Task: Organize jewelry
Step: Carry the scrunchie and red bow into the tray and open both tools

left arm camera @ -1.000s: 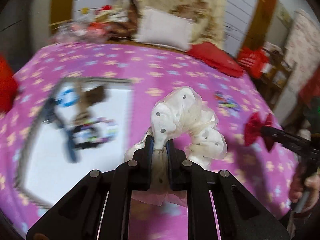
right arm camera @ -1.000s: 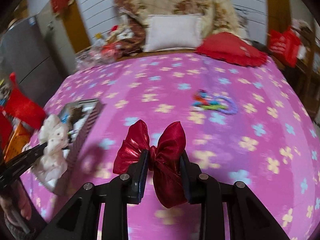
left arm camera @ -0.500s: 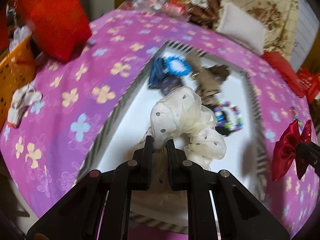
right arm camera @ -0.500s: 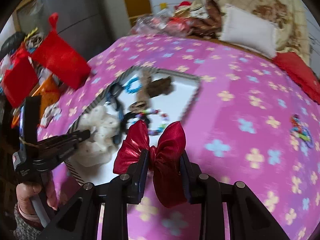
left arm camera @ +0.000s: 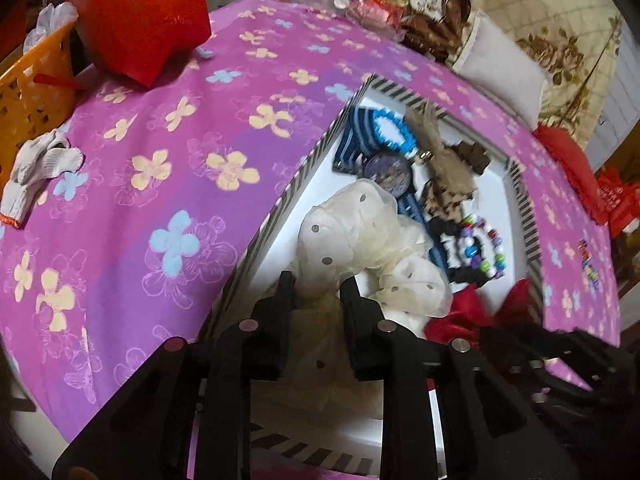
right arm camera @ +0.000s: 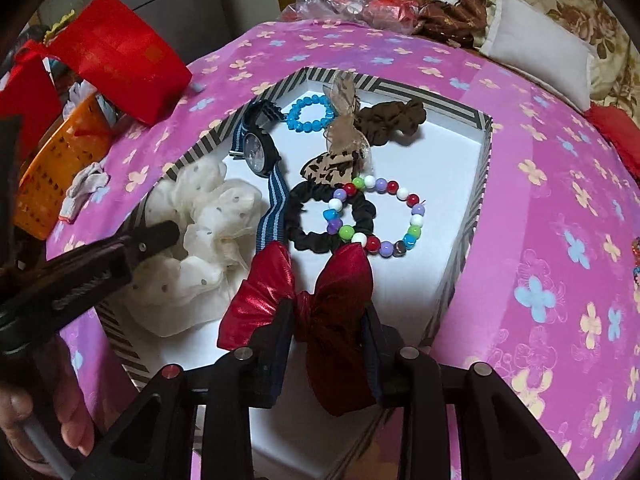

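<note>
Drop-off time, I reckon. Right gripper (right arm camera: pixel 329 316) clenches the shiny red fabric bow (right arm camera: pixel 320 304) over the striped-rim white tray (right arm camera: pixel 478 184); at 9 o'clock, left gripper (left arm camera: pixel 316 292) pinches the cream dotted scrunchie (left arm camera: pixel 360 240). Next: let both go short of the multicoloured bead bracelet (right arm camera: pixel 416 216).

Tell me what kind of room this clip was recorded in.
Most likely a bedroom at home: the work surface is a bed under a pink flower-print sheet, with a white pillow and a beige floral quilt at its far end. A striped-rim white tray holds jewelry.
</note>
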Motion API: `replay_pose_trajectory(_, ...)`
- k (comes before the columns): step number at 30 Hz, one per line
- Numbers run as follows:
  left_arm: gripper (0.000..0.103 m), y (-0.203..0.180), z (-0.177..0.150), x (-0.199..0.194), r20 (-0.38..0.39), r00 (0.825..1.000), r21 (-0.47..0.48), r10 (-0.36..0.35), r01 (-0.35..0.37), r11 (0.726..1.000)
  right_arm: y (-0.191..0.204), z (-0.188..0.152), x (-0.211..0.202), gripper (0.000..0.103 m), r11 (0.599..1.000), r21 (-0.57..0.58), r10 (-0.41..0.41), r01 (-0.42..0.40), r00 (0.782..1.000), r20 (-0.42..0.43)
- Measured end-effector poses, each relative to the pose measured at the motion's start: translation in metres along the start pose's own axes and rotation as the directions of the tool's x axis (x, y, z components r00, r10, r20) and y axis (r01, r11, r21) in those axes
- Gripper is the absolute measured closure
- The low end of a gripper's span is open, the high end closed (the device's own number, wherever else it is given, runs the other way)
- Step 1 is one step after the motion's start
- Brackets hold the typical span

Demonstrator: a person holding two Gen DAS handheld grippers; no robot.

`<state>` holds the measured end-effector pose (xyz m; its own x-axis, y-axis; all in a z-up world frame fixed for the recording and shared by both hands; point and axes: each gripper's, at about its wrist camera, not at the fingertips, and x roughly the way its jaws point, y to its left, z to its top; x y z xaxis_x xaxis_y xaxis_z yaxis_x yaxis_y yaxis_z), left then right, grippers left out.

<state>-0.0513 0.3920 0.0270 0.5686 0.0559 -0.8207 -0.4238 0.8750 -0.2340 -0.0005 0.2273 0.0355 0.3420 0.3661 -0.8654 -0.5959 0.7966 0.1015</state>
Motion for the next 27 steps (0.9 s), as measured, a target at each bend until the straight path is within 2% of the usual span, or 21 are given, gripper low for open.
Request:
replay_pose_trajectory(2, 0.068, 0.000, 0.001, -0.007, 0.028, 0.999, -0.005, -0.028, 0.029, 1.000, 0.003, -0.002, -0.002, 0.056, 1.000, -0.008, 0.003, -0.003, 1.000, 0.002)
replay_pose_trajectory(3, 0.066, 0.000, 0.001, -0.011, 0.044, 0.998, -0.009, -0.042, 0.043, 0.999, 0.004, -0.003, -0.004, 0.055, 1.000, -0.012, 0.002, -0.002, 1.000, 0.007)
replay_pose_trajectory(6, 0.063, -0.001, 0.002, -0.024, 0.099, 0.990, -0.016, -0.097, 0.099, 0.995, 0.007, -0.007, -0.012, 0.055, 1.000, -0.025, -0.011, 0.011, 1.000, 0.019)
replay_pose_trajectory(12, 0.058, 0.004, 0.006, -0.037, 0.167, 0.977, -0.047, -0.131, 0.140, 0.989, 0.007, -0.014, -0.035, 0.053, 0.999, -0.042, -0.012, 0.014, 0.999, 0.047)
replay_pose_trajectory(14, 0.056, 0.007, 0.007, -0.036, 0.166, 0.978, -0.068, -0.125, 0.138, 0.988, 0.008, -0.017, -0.041, 0.044, 0.998, -0.058, -0.026, 0.030, 0.998, 0.060)
replay_pose_trajectory(15, 0.056, 0.009, 0.007, -0.036, 0.164, 0.979, -0.079, -0.125, 0.139, 0.987, 0.008, -0.018, -0.043, 0.043, 0.998, -0.061, -0.030, 0.034, 0.997, 0.065)
replay_pose_trajectory(22, 0.056, 0.022, 0.007, -0.037, 0.160, 0.980, -0.132, -0.121, 0.142, 0.981, 0.016, -0.011, -0.054, 0.043, 0.991, -0.097, -0.081, 0.093, 0.990, 0.116)
replay_pose_trajectory(24, 0.056, 0.024, 0.006, -0.037, 0.155, 0.981, -0.144, -0.120, 0.142, 0.979, 0.014, 0.000, -0.054, 0.049, 0.987, -0.101, -0.113, 0.126, 0.986, 0.127)
replay_pose_trajectory(25, 0.056, 0.024, 0.005, -0.038, 0.154, 0.981, -0.149, -0.122, 0.145, 0.978, 0.013, 0.009, -0.052, 0.058, 0.984, -0.102, -0.134, 0.147, 0.983, 0.127)
replay_pose_trajectory(27, 0.056, 0.024, 0.004, -0.038, 0.153, 0.982, -0.153, -0.115, 0.139, 0.978, 0.006, 0.030, -0.043, 0.060, 0.985, -0.081, -0.146, 0.155, 0.983, 0.113)
